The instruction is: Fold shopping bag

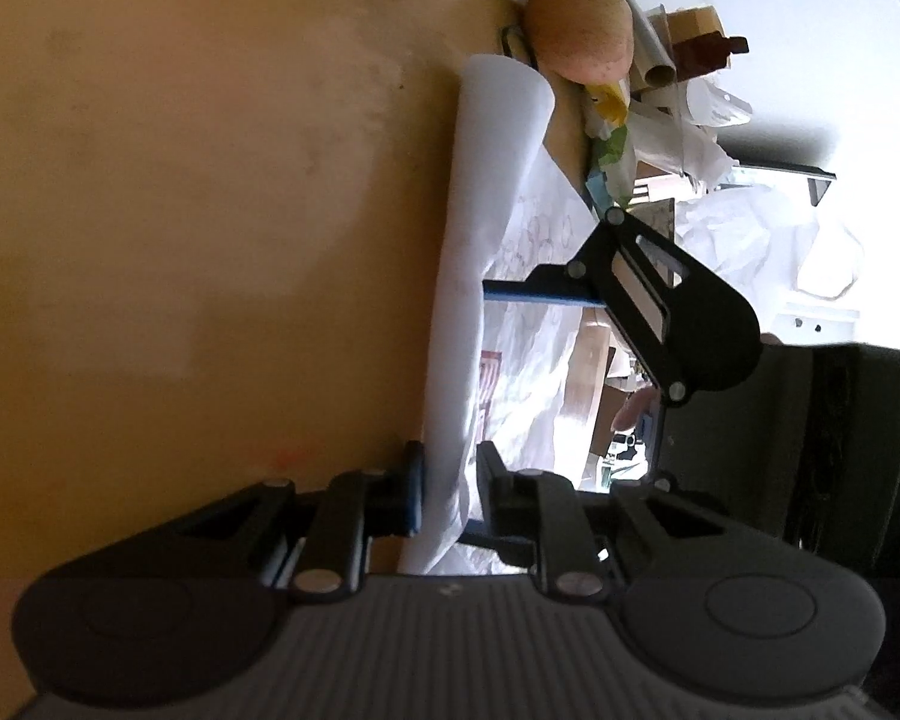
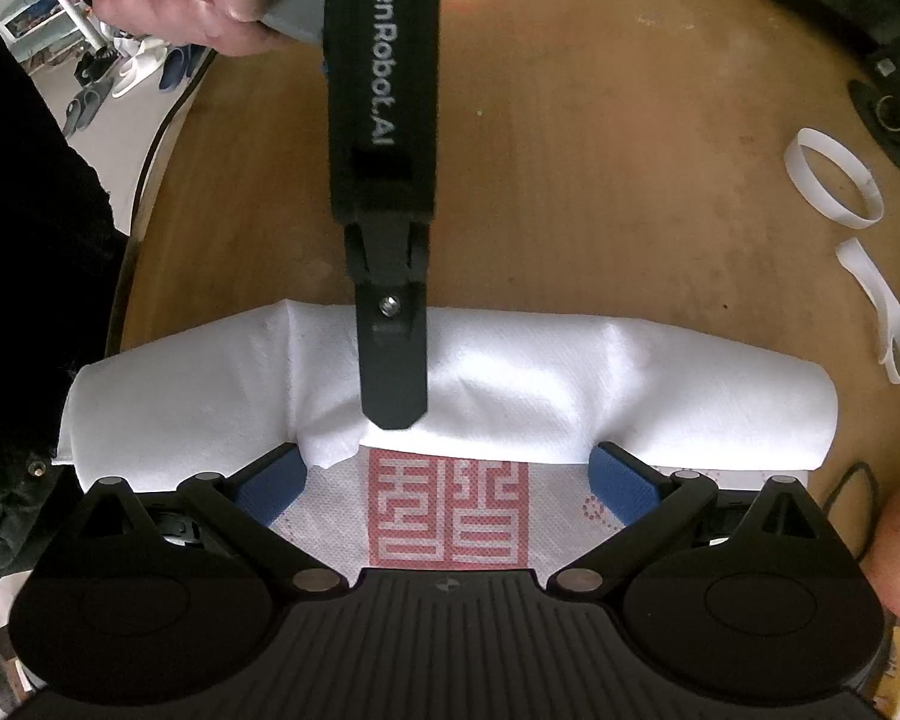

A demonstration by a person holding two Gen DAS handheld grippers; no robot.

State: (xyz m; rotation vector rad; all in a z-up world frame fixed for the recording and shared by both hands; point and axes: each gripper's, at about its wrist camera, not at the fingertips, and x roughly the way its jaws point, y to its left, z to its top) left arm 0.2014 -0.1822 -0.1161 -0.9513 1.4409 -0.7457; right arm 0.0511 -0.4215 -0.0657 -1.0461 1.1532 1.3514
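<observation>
White shopping bag lengthwise across table; left gripper fingers pinching it, right gripper fingers spread.

White lettering "GenRobot.AI" runs down the black left tool at upper centre of the right wrist view. The white non-woven shopping bag bears a red square seal-like sign, unreadable.

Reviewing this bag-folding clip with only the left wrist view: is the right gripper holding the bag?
Observer: No. The right wrist view shows the right gripper wide open over the shopping bag, with its pads clamping nothing.
Operator: Does the left one grip the fold?
Observer: Yes. The left gripper pinches the rolled fold's edge, right beside the red print.
Operator: Is anything loose nearby?
Observer: Two white strip loops lie on the table, apart from the bag.
</observation>
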